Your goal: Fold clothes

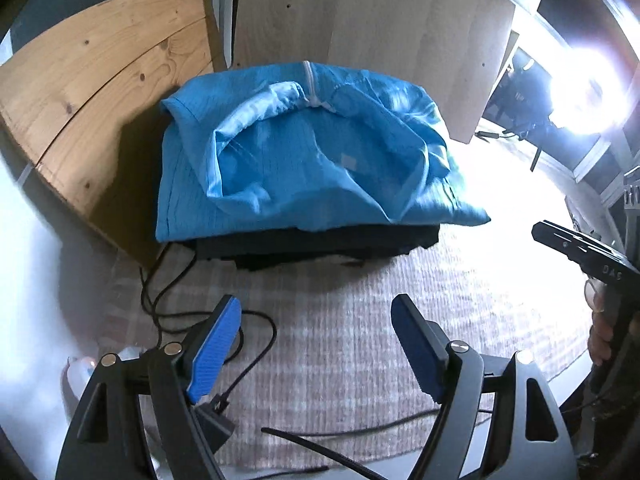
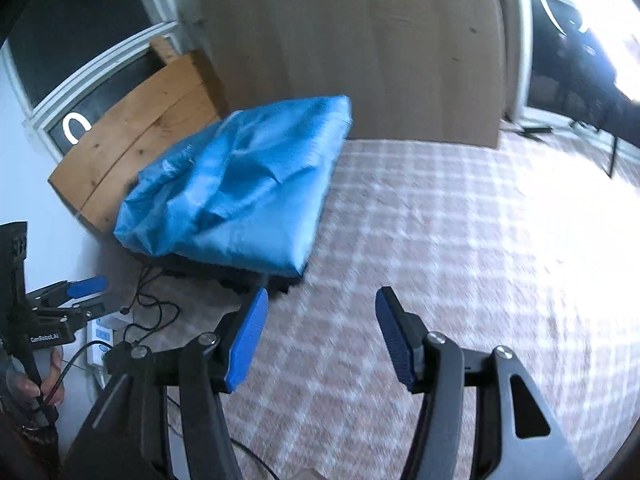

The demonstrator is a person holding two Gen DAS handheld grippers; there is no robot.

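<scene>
Checked rug (image 1: pixel 340 320) on the floor, bounded behind by upright wooden boards (image 1: pixel 100 92) and a pale panel (image 1: pixel 360 12); strong lamp glare (image 1: pixel 584 92) at right, black cables (image 1: pixel 168 300) and a white power strip (image 2: pixel 100 338) at left. Folded blue garment (image 1: pixel 304 160) resting on top of a stack of dark folded clothes (image 1: pixel 320 246), set against the boards, collar with white zip facing up. Left gripper (image 1: pixel 316 344) above the rug, short of the stack, jaws wide and empty. Right gripper (image 2: pixel 320 336) likewise over bare rug, to the right of the stack, jaws parted and empty; right-wrist view motion-blurred. Neither pair of jaws touching cloth. Apparent step: blue garment placed, both tools clear of it, next item presumably to be fetched; none visible in either view. For a clean result: pads kept apart while clear of the stack, so that no edge of the top layer is dragged; retreat kept low and level, away from the loose front hem; cables near the left jaws avoided. Upper layer looking rumpled around the neckline: a light flattening press perhaps worthwhile before anything else goes on top.
</scene>
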